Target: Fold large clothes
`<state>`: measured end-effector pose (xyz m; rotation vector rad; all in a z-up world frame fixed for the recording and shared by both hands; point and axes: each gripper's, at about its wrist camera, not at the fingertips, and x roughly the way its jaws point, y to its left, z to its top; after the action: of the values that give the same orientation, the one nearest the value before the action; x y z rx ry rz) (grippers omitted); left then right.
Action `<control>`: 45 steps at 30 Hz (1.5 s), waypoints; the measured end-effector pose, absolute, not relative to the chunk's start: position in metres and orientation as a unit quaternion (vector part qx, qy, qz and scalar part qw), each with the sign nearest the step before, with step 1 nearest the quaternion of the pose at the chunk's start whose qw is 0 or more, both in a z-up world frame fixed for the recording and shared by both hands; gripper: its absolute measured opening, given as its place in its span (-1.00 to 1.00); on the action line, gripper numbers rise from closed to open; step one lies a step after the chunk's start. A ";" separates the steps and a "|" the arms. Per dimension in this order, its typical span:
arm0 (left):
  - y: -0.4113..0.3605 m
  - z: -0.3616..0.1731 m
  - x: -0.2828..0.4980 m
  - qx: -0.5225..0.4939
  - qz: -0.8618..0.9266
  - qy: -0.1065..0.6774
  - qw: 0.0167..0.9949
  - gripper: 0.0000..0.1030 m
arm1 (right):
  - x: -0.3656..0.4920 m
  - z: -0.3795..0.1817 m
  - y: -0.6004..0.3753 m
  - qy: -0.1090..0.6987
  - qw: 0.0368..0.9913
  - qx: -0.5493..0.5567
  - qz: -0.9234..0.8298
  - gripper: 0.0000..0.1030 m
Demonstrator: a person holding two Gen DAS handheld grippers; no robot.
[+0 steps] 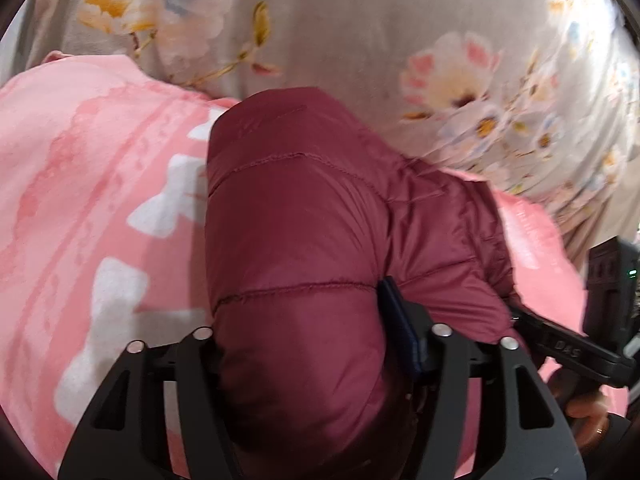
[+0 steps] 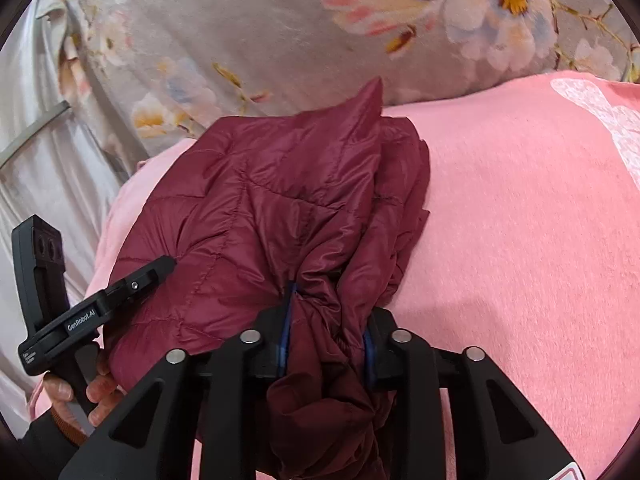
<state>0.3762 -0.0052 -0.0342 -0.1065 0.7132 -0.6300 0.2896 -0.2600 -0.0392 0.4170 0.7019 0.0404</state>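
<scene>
A maroon quilted puffer jacket (image 1: 296, 216) lies bunched on a pink blanket (image 1: 80, 184). My left gripper (image 1: 304, 344) is shut on a thick padded fold of the jacket, which fills the space between its fingers. In the right wrist view the same jacket (image 2: 280, 200) lies folded over on the blanket (image 2: 520, 220). My right gripper (image 2: 326, 344) is shut on a gathered bunch of jacket fabric. The left gripper (image 2: 152, 272) shows at the jacket's left edge, and the right gripper's body (image 1: 568, 344) shows at the right of the left wrist view.
A grey floral bedsheet (image 1: 360, 28) lies behind the blanket and shows in the right wrist view (image 2: 240, 28) too. Pale satin fabric (image 2: 40, 160) hangs at the far left. The blanket has white bow prints (image 1: 116, 296).
</scene>
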 end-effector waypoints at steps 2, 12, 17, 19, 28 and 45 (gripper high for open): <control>-0.006 -0.033 0.375 -0.047 -0.261 0.361 0.894 0.46 | 0.288 -0.036 -0.261 0.351 0.913 0.205 0.009 -0.27; -0.014 0.013 0.329 0.085 -0.100 0.376 0.917 0.80 | 0.237 0.033 -0.252 0.349 0.927 0.129 -0.041 -0.25; -0.029 0.027 0.311 0.121 -0.073 0.375 0.916 0.80 | 0.250 0.036 -0.216 0.382 0.922 0.045 -0.040 -0.69; -0.036 0.021 0.311 0.139 -0.058 0.384 0.911 0.80 | 0.259 0.018 -0.212 0.414 0.908 0.034 -0.049 -0.69; -0.043 -0.018 0.316 0.105 -0.058 0.428 0.896 0.81 | 0.255 -0.031 -0.227 0.448 0.888 0.082 -0.058 -0.74; -0.029 -0.038 0.310 0.017 -0.059 0.429 0.901 0.91 | 0.241 -0.036 -0.230 0.408 0.906 0.101 -0.054 -0.64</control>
<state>0.3102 -0.0291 -0.0384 0.0358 0.8884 -0.1222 0.2411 -0.2301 -0.0359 0.2086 0.8416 -0.1125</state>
